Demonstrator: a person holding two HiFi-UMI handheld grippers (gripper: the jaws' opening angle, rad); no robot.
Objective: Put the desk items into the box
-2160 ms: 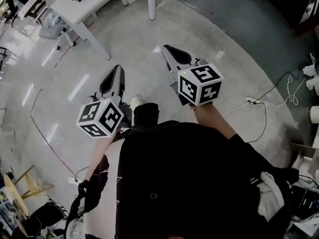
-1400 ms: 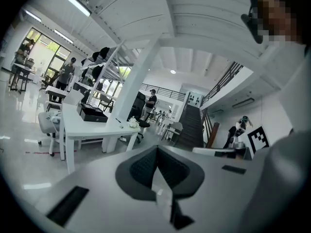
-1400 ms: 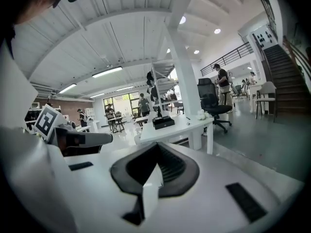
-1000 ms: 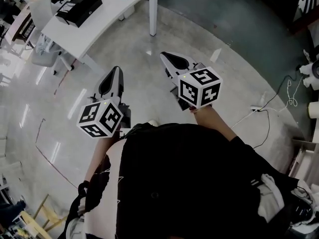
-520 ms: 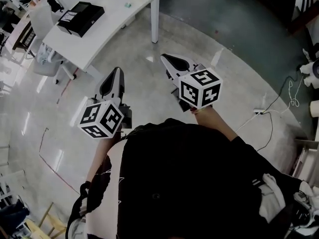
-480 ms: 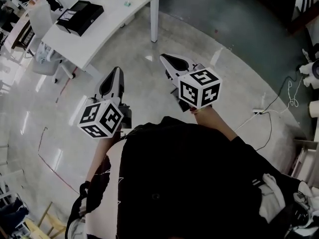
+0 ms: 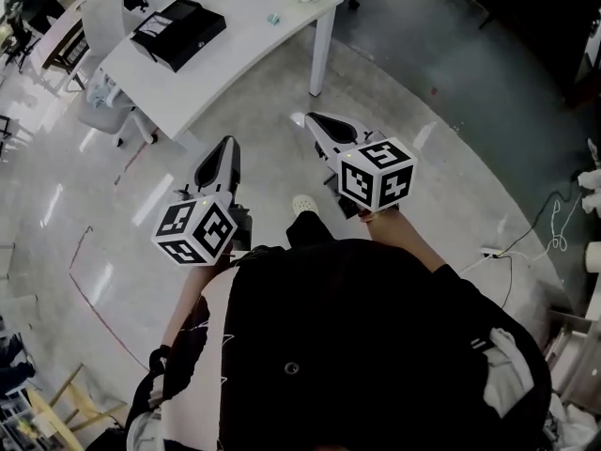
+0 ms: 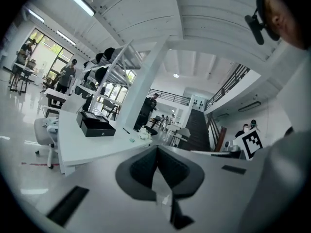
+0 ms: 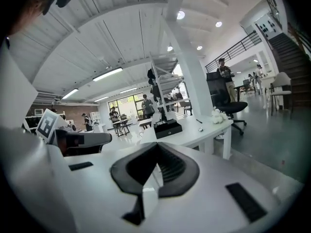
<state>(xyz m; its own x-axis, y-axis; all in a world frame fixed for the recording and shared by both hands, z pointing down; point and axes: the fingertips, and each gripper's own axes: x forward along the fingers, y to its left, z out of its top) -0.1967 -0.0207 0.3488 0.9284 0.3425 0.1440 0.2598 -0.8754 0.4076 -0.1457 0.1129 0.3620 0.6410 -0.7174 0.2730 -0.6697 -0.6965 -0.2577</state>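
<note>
**Two Grippers Held Out, Both Closed**

The person holds one gripper in each hand, out in front of the body. The left gripper (image 7: pixel 228 145) points forward. Its jaws are pressed together with nothing between them. The right gripper (image 7: pixel 313 118) reaches a bit further out and leans toward the left one. Its jaws are together too, and hold nothing. The two are side by side but apart. Behind the left cube (image 7: pixel 194 230) and the right cube (image 7: pixel 377 173), the left forearm (image 7: pixel 183 299) and right forearm (image 7: pixel 410 240) are bare.
</note>
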